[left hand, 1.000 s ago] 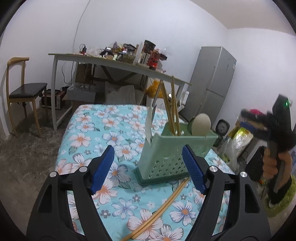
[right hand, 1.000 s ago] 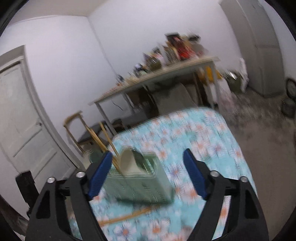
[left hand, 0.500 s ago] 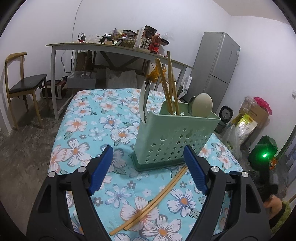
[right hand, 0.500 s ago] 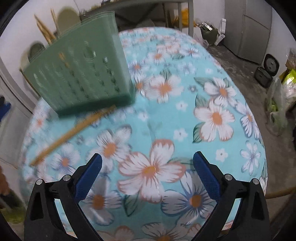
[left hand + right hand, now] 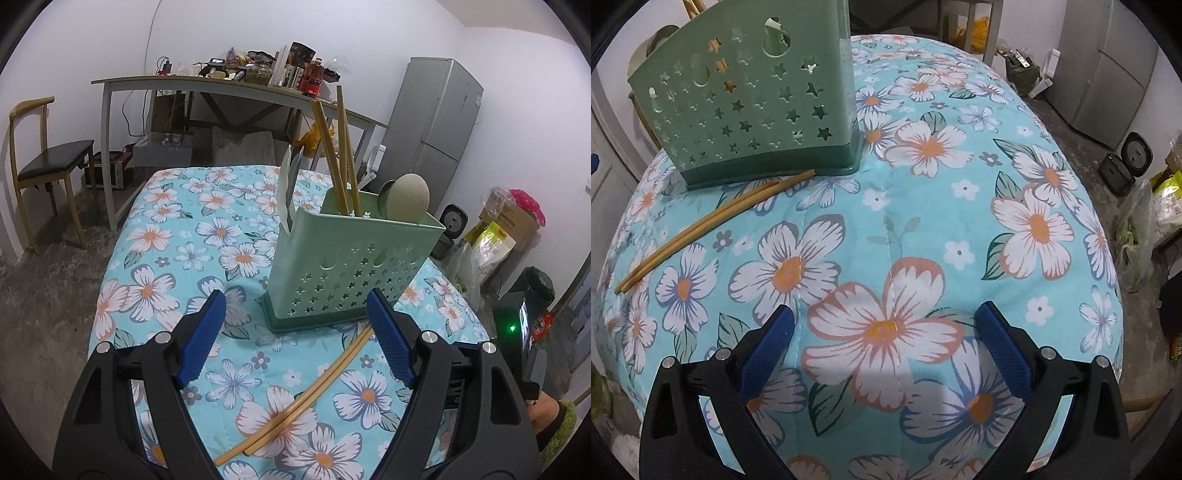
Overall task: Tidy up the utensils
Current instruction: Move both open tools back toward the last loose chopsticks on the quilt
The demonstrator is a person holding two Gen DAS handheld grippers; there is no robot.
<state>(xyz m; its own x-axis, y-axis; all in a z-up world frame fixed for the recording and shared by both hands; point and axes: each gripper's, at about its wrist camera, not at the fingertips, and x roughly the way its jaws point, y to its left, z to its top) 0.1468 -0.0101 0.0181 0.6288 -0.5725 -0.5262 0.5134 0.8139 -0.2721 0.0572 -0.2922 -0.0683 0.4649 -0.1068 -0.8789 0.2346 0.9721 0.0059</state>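
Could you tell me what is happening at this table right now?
A person is tidying utensils with a handheld gripper in each hand. The green holder already has chopsticks and spoons standing in it. One pair of chopsticks lies on the flowered cloth at its base. The left gripper and right gripper are both open and empty, the right's jaws having just widened.

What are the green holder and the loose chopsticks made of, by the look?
Holder: moulded plastic, likely; matte pale green, clean star and moon cut-outs, and a darker green base. Chopsticks: probably bamboo or light wood; uniform tan, dull finish, no shine, though the grain is too fine to see. They lie on the floral cloth.
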